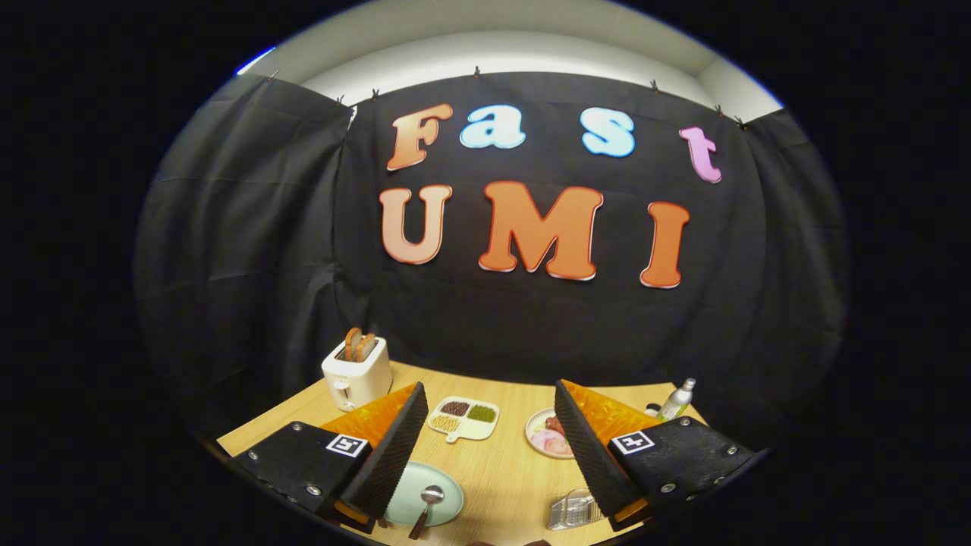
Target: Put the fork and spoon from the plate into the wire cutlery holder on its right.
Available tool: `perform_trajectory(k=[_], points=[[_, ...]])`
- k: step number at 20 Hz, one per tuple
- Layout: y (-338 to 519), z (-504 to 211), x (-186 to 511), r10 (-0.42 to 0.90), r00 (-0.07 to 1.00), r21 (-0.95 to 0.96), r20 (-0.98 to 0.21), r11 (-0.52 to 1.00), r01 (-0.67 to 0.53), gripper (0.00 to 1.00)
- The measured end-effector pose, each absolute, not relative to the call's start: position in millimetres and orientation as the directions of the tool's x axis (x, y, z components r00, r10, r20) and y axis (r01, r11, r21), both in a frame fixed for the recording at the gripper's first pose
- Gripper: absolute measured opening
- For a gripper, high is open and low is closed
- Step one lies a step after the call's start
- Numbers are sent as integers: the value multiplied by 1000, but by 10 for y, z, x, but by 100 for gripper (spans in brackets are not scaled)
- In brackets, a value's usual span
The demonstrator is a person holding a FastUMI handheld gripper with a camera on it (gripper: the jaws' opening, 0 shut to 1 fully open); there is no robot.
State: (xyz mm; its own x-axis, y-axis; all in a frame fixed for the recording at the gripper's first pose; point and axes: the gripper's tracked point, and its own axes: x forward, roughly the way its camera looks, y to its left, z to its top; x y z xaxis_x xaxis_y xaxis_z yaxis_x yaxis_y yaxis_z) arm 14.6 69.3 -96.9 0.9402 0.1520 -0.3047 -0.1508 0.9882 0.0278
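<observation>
My gripper point(489, 398) is open, its two black ribbed fingers spread wide above the wooden table with nothing between them. A pale green plate point(444, 497) lies low between the fingers, partly hidden by the left finger point(387, 455). A spoon point(426, 506) with a brown handle rests on the plate, bowl pointing away from me. The fork is hidden or too small to tell. The wire cutlery holder point(574, 509) sits to the plate's right, tucked against the inner side of the right finger point(588, 447).
Beyond the fingers a white toaster point(356, 371) with bread stands at the back left. A white divided dish point(463, 417) with beans lies mid-table, a small plate of food point(548, 436) sits to its right, and a bottle point(677, 400) stands at the far right.
</observation>
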Motion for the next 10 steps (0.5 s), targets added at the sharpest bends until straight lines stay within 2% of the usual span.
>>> perform_trajectory(k=[5, 10], points=[[1099, -1506, 134, 243, 839, 25, -486, 964, -265, 100], [1304, -2256, -33, 245, 640, 14, -728, 939, -343, 99]])
